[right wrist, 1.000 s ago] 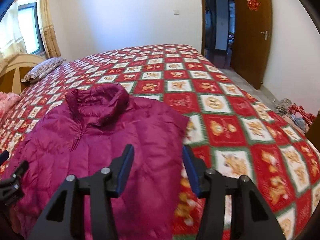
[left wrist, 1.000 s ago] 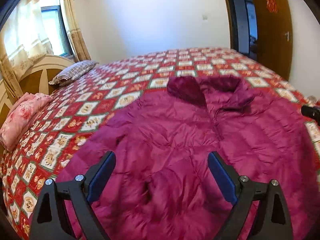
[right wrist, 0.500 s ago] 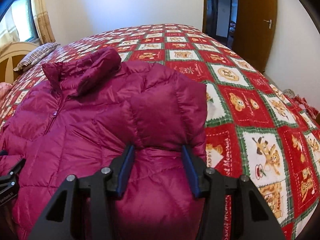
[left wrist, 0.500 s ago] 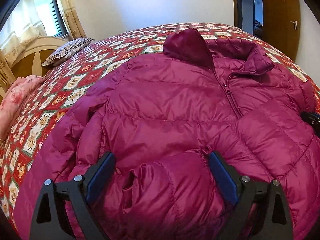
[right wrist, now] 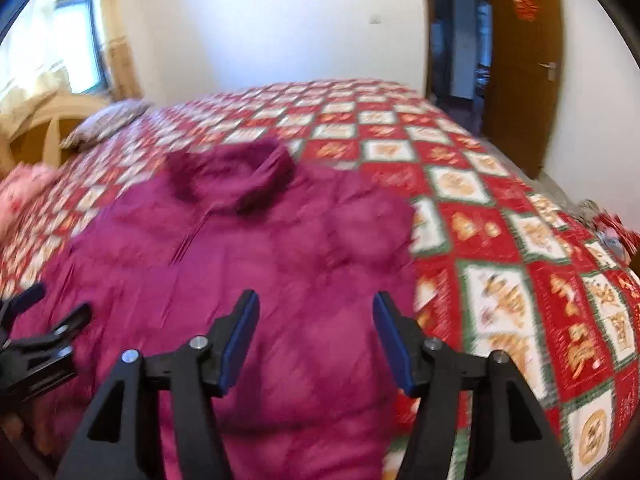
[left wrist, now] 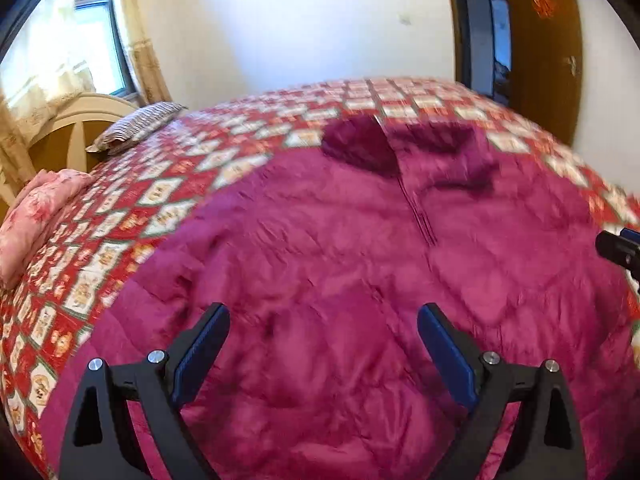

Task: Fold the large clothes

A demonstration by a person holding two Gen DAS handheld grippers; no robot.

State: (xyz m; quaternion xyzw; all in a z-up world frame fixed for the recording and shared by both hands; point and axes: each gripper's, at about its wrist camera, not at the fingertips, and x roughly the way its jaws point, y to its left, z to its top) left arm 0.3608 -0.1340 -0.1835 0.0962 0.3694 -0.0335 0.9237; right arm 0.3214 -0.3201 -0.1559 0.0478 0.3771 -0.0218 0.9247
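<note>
A magenta puffer jacket (left wrist: 340,260) lies front up on the bed, zipped, its collar (left wrist: 400,148) towards the far side. Over its near hem, my left gripper (left wrist: 324,312) stands wide open with only flat fabric below the gap. My right gripper (right wrist: 315,296) hovers over the right side of the jacket (right wrist: 260,248); its jaws are opening and the pads press on nothing. Each gripper shows at the edge of the other's view: the right gripper (left wrist: 618,246) and the left gripper (right wrist: 40,320). Both views are blurred by motion.
A red and white patchwork quilt (right wrist: 500,240) covers the bed. A striped pillow (left wrist: 136,126) and a pink folded blanket (left wrist: 36,208) lie by the cream headboard (left wrist: 80,128) at the left. A brown door (right wrist: 520,60) stands open at the far right, with a heap of cloth (right wrist: 608,228) on the floor.
Half a second ago the jacket's near part was bunched up close to both grippers. It has dropped back flat, and the right jaws stand wider.
</note>
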